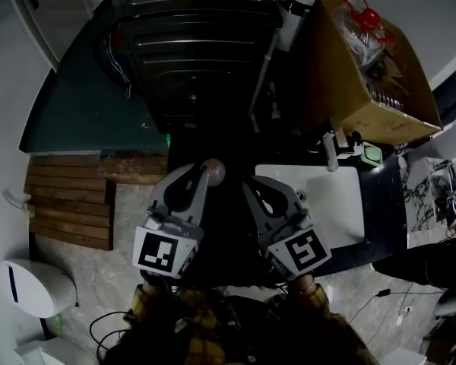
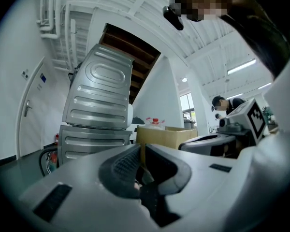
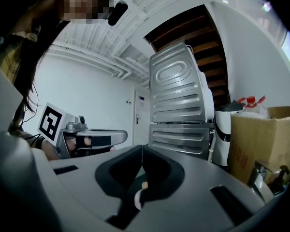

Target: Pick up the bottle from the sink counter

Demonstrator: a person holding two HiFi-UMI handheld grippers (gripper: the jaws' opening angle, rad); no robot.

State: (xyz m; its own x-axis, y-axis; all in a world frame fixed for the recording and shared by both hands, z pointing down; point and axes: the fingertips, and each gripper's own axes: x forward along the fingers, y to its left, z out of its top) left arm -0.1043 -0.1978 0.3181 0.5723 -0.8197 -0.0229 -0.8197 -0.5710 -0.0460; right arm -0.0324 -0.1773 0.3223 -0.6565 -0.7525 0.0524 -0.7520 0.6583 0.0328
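The box, big and open at one o'clock in the head view, stands hard behind the counter, so a reach that runs long could catch its lower edge. The sink lies at three o'clock. If the bottle is nudged off the rim, it could drop into the basin. Both grippers sit at six o'clock, well apart from the counter. The left gripper has its jaws pressed together on nothing, and the right gripper is the same, empty. Arriving like that, either one would shove the bottle over rather than take it, so the jaws must part first. The faucet stands near the bottle and leaves little room for a jaw on that side. I take the bottle to be the small pale-green thing at the counter's far corner, near three o'clock from the right gripper, though the dim light leaves this unsure. It shows only a roundish top, so it likely stands upright, long axis vertical, top pointing up.
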